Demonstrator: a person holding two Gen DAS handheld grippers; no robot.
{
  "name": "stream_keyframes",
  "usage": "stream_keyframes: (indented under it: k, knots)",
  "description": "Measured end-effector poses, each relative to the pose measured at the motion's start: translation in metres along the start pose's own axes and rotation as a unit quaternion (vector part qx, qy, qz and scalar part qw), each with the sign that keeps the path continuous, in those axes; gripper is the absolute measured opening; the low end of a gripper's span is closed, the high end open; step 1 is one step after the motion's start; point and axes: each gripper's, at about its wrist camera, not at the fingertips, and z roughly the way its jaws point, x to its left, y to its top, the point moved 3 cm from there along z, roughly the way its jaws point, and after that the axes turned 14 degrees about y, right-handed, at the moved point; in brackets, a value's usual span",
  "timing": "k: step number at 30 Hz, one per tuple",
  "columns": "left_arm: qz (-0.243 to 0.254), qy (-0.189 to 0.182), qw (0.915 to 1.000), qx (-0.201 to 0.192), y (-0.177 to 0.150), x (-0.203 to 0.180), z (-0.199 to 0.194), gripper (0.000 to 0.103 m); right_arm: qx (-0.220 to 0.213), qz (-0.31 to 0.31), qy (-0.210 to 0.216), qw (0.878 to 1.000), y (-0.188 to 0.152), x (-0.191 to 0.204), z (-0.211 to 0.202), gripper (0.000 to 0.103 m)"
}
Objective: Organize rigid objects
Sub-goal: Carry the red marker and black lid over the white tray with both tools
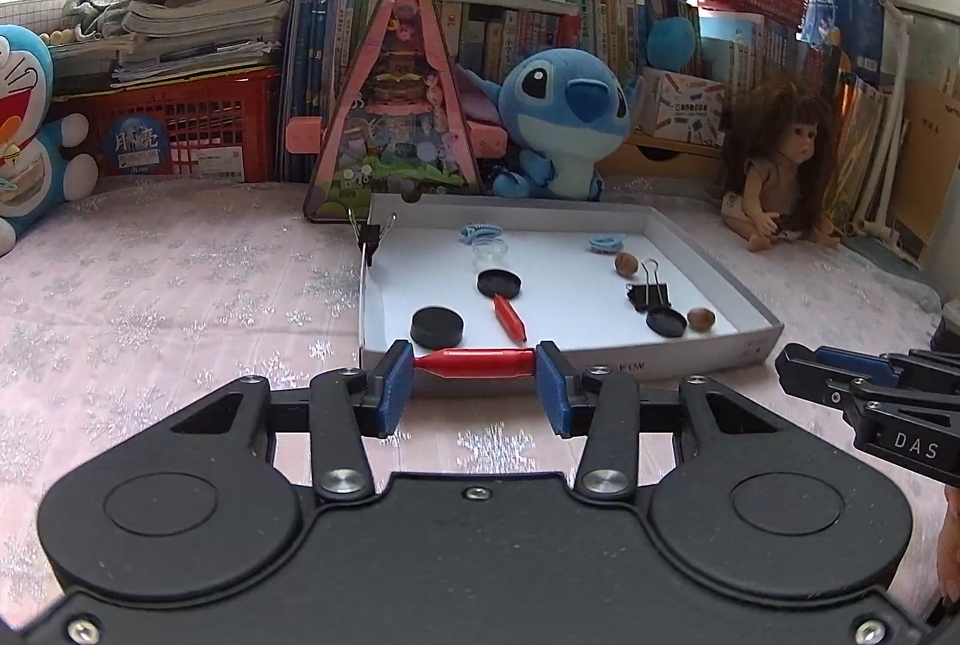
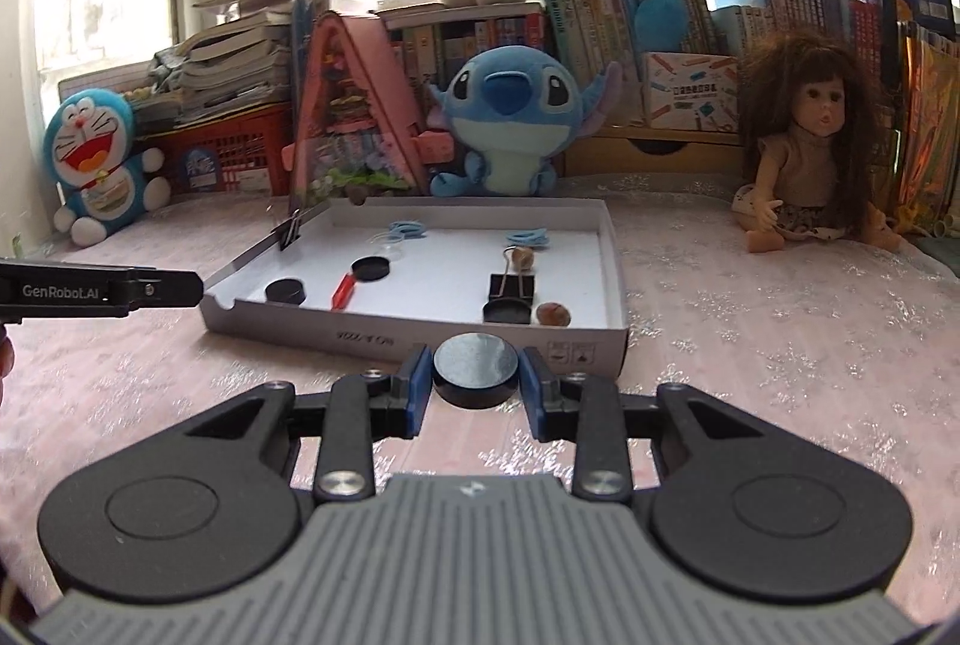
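My left claw [image 1: 474, 365]: ribbed blue pads clamp a smooth red plastic tube [image 1: 477, 362] endwise, held level before the tray's near wall.
My right claw [image 2: 476, 372]: pads grip a thick matte black disc [image 2: 476, 369] by its rim.
Tray [image 1: 690, 360]: shallow white cardboard box lid on my glittery pink cloth.
Inside: black round caps [image 1: 437, 327], a red tapered piece [image 1: 510, 319], a black binder clip [image 1: 648, 292], two brown nuts [image 1: 627, 263], blue hair claws [image 1: 480, 230].
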Motion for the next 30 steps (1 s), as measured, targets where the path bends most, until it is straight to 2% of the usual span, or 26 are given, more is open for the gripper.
stream_keyframes:
  k: [5,10,17,22,30]
  knots:
    - [-0.007,-0.002,0.9999,0.011,0.017,0.002,0.021,0.042,0.005,0.017,-0.01,1.0,0.016,-0.016,0.012,0.037]
    - [-0.027,-0.013,0.999,0.034,0.037,0.003,0.046,0.042,0.016,0.066,-0.01,0.998,0.035,-0.039,0.028,0.037]
    - [-0.02,-0.012,0.9976,0.065,0.06,-0.004,0.087,0.042,0.037,0.109,-0.019,0.993,0.06,-0.068,0.054,0.037]
    - [-0.021,-0.001,0.9962,0.085,0.064,-0.011,0.123,0.042,0.065,0.159,-0.016,0.985,0.072,-0.091,0.083,0.037]
    - [-0.002,0.015,0.9955,0.093,0.059,-0.022,0.156,0.042,0.091,0.154,-0.03,0.983,0.07,-0.098,0.113,0.037]
